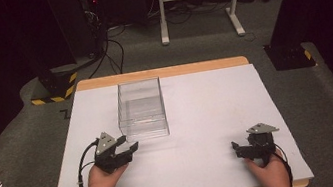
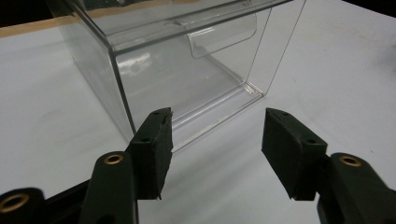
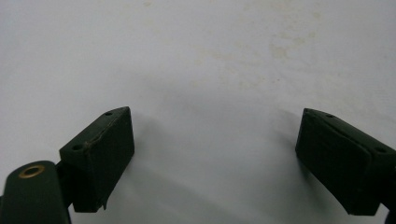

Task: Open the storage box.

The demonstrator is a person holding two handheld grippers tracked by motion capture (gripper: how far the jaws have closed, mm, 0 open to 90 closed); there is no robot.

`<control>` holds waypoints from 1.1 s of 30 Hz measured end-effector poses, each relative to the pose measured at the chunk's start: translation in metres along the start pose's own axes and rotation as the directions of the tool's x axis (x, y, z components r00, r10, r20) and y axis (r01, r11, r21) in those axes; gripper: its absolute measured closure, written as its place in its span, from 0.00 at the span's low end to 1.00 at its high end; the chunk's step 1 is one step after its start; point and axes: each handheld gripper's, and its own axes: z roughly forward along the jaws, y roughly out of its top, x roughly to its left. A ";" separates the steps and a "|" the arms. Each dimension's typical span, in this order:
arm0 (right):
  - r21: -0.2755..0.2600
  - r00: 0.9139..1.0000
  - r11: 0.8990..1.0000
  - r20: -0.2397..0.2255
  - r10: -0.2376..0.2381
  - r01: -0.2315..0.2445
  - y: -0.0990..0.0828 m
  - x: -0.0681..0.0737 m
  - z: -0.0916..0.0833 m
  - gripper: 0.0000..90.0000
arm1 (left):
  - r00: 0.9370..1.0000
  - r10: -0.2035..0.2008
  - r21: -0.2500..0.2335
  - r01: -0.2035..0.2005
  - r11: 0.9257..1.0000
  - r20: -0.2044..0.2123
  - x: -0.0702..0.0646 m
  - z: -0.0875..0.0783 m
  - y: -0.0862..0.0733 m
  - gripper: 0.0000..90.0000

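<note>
A white table with a pale wooden edge takes up the middle of the high view, standing on grey carpet with dark equipment and cables beyond its far side. On the table's left-centre part sits a clear plastic box, a rectangular container with transparent walls, empty as far as its see-through sides allow one to judge. In the left gripper view the box stands just ahead of the jaws, its near corner close to the left-hand jaw but apart from it, and a moulded clear lip shows on its far wall. The left gripper, held in the person's left hand, lies near the box's front left corner with its jaws spread wide and nothing between them. The right gripper, in the right hand, rests well apart from the box at the table's right front, its jaws also spread wide over bare white surface, which the right gripper view shows faintly stained. A cable trails from the left gripper toward the table's near edge.
</note>
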 end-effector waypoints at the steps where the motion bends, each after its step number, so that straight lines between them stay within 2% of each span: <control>1: 0.000 1.000 1.000 0.000 0.000 0.000 0.000 0.000 0.000 0.13 | 1.000 -0.004 0.000 0.004 1.000 0.008 0.000 0.001 0.002 0.48; 3: 0.000 1.000 1.000 0.000 0.000 0.000 0.000 0.000 0.000 0.13 | 1.000 -0.012 -0.002 0.012 1.000 0.028 0.001 0.004 0.005 0.47; 9: 0.000 1.000 1.000 0.000 0.000 0.000 0.000 0.000 0.000 0.13 | 0.999 -0.023 0.017 0.023 1.000 0.039 0.002 0.015 0.012 0.44; 17: 0.000 1.000 1.000 0.000 0.000 0.000 0.000 0.000 0.000 0.13 | 0.997 -0.052 -0.005 0.052 0.999 0.055 0.006 0.024 0.014 0.49; 18: 0.000 1.000 1.000 0.001 -0.001 0.001 0.000 0.000 0.000 0.13 | 0.979 -0.195 -0.108 0.200 0.974 0.058 -0.003 0.033 0.014 0.49; 19: -0.001 1.000 1.000 0.000 -0.003 0.003 0.000 0.000 0.000 0.13 | 0.981 -0.183 -0.099 0.188 0.977 0.060 -0.002 0.033 0.013 0.49; 20: 0.000 1.000 1.000 0.001 -0.001 0.001 0.000 0.000 0.000 0.13 | 0.996 -0.068 -0.015 0.069 0.998 0.058 0.009 0.028 0.013 0.49; 21: 0.000 1.000 1.000 0.001 -0.001 0.001 0.000 0.000 0.000 0.13 | 0.996 -0.071 -0.020 0.072 0.997 0.061 0.009 0.029 0.013 0.50; 22: 0.000 1.000 1.000 0.001 -0.001 0.001 0.000 0.000 0.000 0.13 | 0.986 -0.150 -0.084 0.156 0.984 0.065 0.004 0.034 0.013 0.50; 23: -0.001 1.000 1.000 0.001 -0.003 0.003 0.000 0.000 0.000 0.13 | 0.996 -0.069 -0.032 0.071 0.997 0.061 0.011 0.030 0.014 0.50; 31: -0.001 1.000 1.000 0.001 -0.004 0.004 0.000 0.000 0.000 0.13 | 0.998 -0.039 -0.042 0.042 0.998 0.059 0.010 0.036 0.018 0.53; 32: 0.000 1.000 1.000 0.001 -0.002 0.002 0.000 0.000 0.000 0.13 | 0.997 -0.042 -0.047 0.045 0.998 0.065 0.010 0.037 0.019 0.53; 33: -0.001 1.000 1.000 0.002 -0.003 0.003 0.000 0.000 0.000 0.13 | 0.994 -0.081 -0.067 0.086 0.994 0.073 0.006 0.039 0.019 0.53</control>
